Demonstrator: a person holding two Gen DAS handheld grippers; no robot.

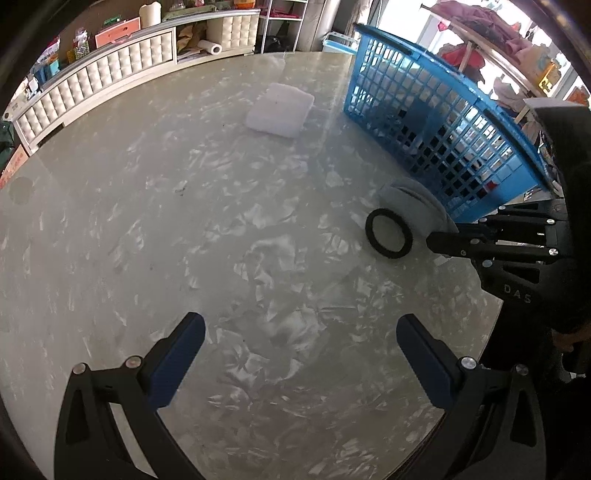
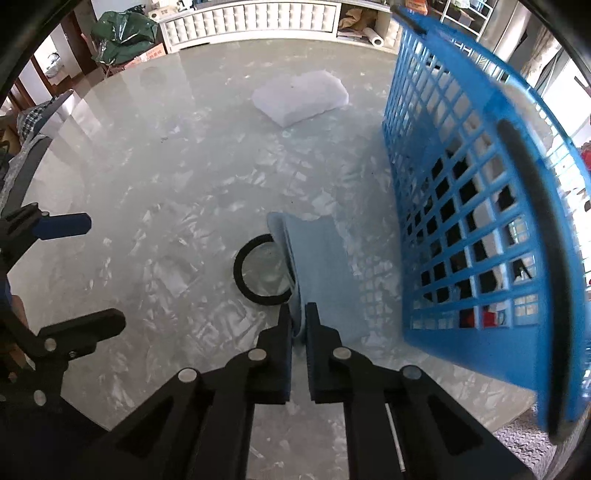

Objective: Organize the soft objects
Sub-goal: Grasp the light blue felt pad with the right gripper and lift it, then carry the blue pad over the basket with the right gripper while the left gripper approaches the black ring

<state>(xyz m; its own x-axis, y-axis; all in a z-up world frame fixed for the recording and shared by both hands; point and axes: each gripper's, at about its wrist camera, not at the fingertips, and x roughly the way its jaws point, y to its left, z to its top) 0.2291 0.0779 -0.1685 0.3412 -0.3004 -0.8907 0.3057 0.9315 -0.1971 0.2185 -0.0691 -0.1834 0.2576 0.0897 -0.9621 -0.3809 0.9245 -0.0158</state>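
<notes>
Nearby: right tool (image 2: 299, 317) clamps pale-blue cloth (image 2: 314, 258); black ring (image 2: 258, 273) touching, basket (image 2: 480, 221) beside.

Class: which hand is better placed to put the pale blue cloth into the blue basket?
Right: its tongs already pinch the pale blue cloth beside the blue plastic lattice basket; the left tongs are open, empty.

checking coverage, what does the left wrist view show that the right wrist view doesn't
Only the left wrist view: both left tongs fingers, spread open with only table beneath.
Only the right wrist view: the right tongs shut on the blue cloth, seen from behind, and a green bag.
Both: the table, white towel, black ring, blue basket, the cloth and the right tongs.
</notes>
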